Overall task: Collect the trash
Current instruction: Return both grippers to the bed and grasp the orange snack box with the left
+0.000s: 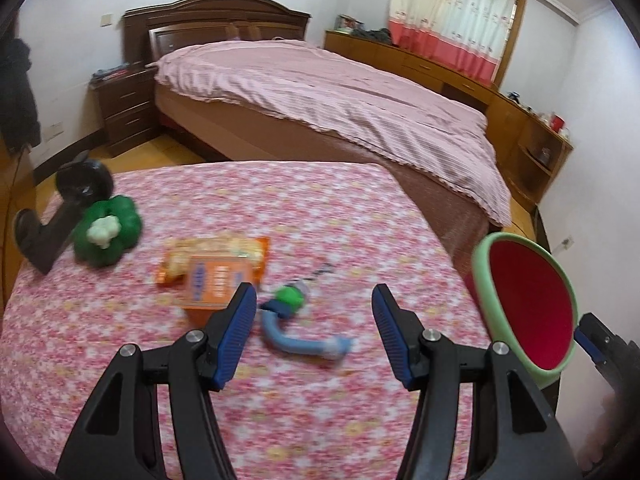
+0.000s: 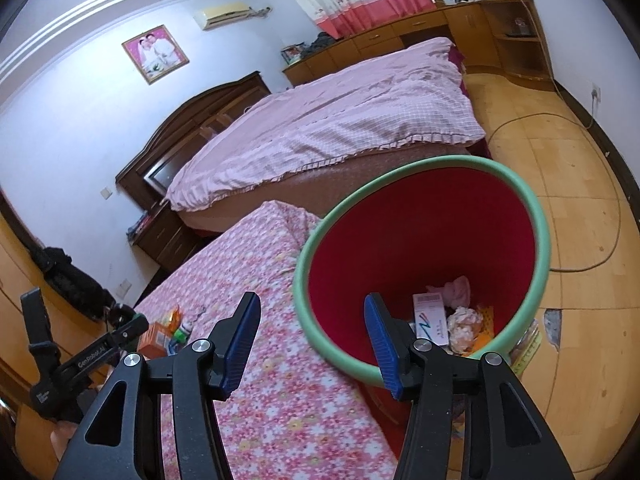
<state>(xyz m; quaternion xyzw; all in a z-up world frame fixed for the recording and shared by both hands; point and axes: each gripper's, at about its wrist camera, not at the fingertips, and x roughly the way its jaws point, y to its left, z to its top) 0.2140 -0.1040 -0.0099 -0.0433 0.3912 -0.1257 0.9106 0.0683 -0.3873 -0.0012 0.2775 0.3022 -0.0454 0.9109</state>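
Note:
My left gripper (image 1: 314,300) is open and empty, hovering over the floral table (image 1: 280,208). Just ahead of it lie a blue tube-like wrapper with a green cap (image 1: 296,320), an orange box (image 1: 216,288) and an orange snack packet (image 1: 224,252). The red bin with a green rim (image 1: 528,304) stands off the table's right edge. My right gripper (image 2: 312,312) is open and empty, over the near rim of the bin (image 2: 540,240). Inside the bin lie a small white box (image 2: 430,316) and crumpled paper (image 2: 464,324). The left gripper also shows in the right wrist view (image 2: 120,332).
A green toy pepper (image 1: 108,232) and a black stand (image 1: 68,208) sit at the table's left. A bed with a pink cover (image 1: 320,92) lies behind the table. A cable (image 2: 592,200) runs across the wooden floor right of the bin.

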